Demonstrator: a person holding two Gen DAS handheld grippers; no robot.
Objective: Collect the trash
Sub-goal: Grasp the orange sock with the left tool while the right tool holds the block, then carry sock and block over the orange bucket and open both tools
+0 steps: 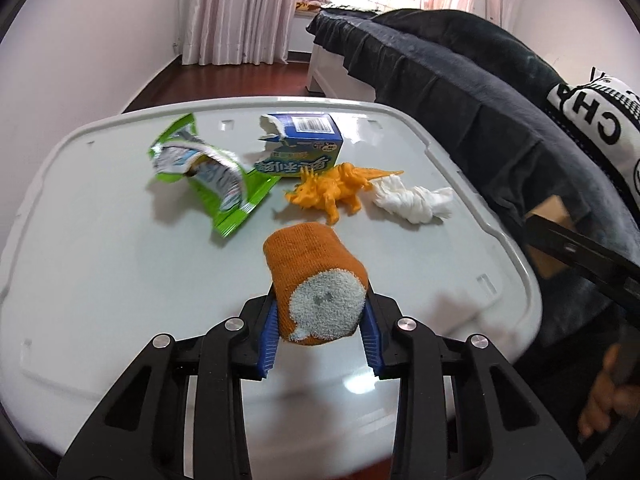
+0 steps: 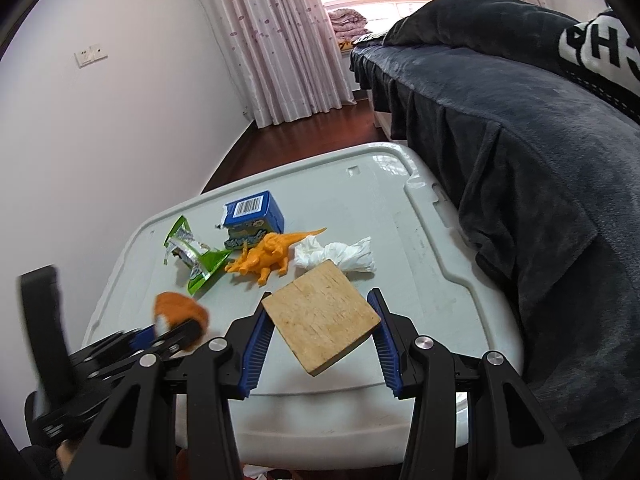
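My left gripper [image 1: 320, 320] is shut on a rolled orange and grey sock [image 1: 316, 280] and holds it above the white table [image 1: 100, 260]. My right gripper [image 2: 320, 336] is shut on a square wooden block [image 2: 320, 320], held above the table [image 2: 420, 240]. On the table lie a torn green wrapper [image 1: 212, 176], a torn blue carton [image 1: 304, 144], an orange toy dinosaur [image 1: 336, 192] and a crumpled white tissue [image 1: 412, 200]. The right wrist view shows the wrapper [image 2: 192, 256], carton [image 2: 252, 216], dinosaur [image 2: 268, 256], tissue [image 2: 340, 256] and sock [image 2: 180, 312].
A bed with a dark blanket [image 1: 460, 92] runs along the table's right side. A white wall [image 2: 100, 140] is on the left, curtains [image 2: 280, 40] and a window at the back. Dark wooden floor [image 1: 240, 80] lies beyond the table.
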